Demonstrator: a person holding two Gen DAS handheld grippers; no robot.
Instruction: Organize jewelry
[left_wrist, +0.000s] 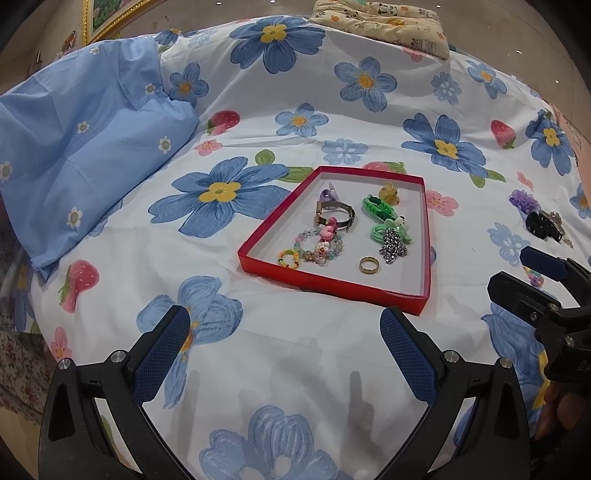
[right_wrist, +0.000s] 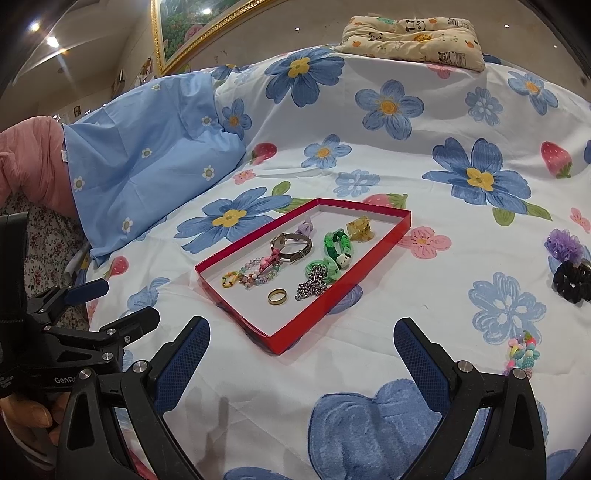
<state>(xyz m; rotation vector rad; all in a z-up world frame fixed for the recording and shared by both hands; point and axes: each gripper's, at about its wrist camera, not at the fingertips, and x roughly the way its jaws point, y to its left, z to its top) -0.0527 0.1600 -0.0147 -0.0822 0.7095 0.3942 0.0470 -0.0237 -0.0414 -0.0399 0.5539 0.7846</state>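
Jaws on both grippers are standing wide apart and gripping nothing: the left gripper (left_wrist: 284, 354) and right gripper (right_wrist: 301, 363) are hovering above the bed sheet (right_wrist: 369, 177), near the red tray (right_wrist: 236, 319). Most jewelry, including a gold ring (right_wrist: 277, 296) and silver chain (right_wrist: 312, 286), is lying inside it. Off to the right, a purple scrunchie (right_wrist: 564, 243), black scrunchie (right_wrist: 572, 282) and beaded bracelet (right_wrist: 522, 354) are waiting outside. Soft fabric is likely bunching under a pinch, letting beads slip.
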